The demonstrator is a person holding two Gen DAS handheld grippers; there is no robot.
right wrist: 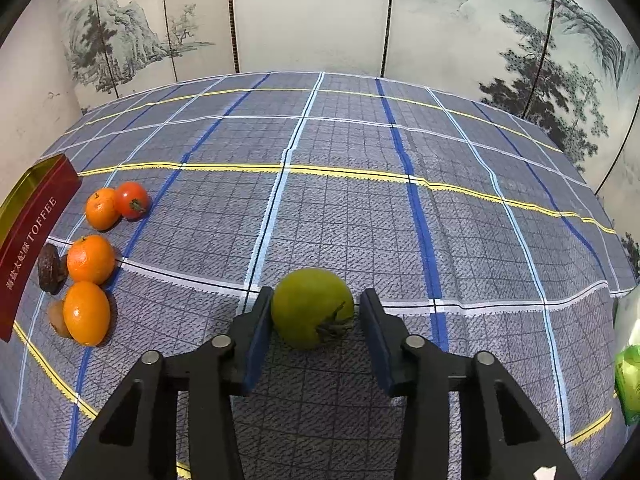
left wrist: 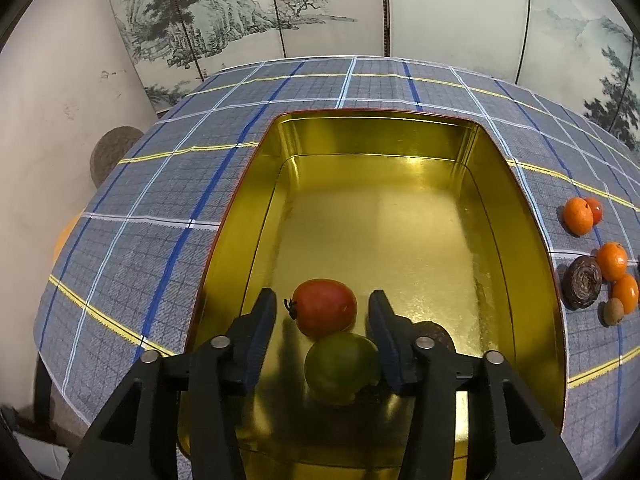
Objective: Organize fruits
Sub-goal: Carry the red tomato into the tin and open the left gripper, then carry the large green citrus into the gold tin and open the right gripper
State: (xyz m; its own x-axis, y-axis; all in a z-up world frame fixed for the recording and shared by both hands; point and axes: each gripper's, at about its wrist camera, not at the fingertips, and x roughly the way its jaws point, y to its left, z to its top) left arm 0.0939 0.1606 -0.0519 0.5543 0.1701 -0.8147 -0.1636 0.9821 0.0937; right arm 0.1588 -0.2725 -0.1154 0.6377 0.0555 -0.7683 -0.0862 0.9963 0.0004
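Our left hand-held gripper (left wrist: pixel 322 306) hangs spread over the gold tin (left wrist: pixel 256 184) (red tomato (left wrist: pixel 325 307) inside); the right hand-held gripper (right wrist: pixel 316 310) brackets a green tomato (right wrist: pixel 310 306), unpinched.

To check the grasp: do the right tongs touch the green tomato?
Cannot tell. In the right wrist view the green tomato sits between the open right tongs; a gap shows on one side, the other finger looks flush.

A domestic room, seemingly a home dining corner: a table draped in a blue-grey plaid tablecloth (right wrist: pixel 340 208) stands before a folding screen (right wrist: pixel 312 16) painted with ink-wash mountains and pines, while a gold-lined toffee tin (left wrist: pixel 376 136) and loose oranges (right wrist: pixel 90 259) sit on the cloth
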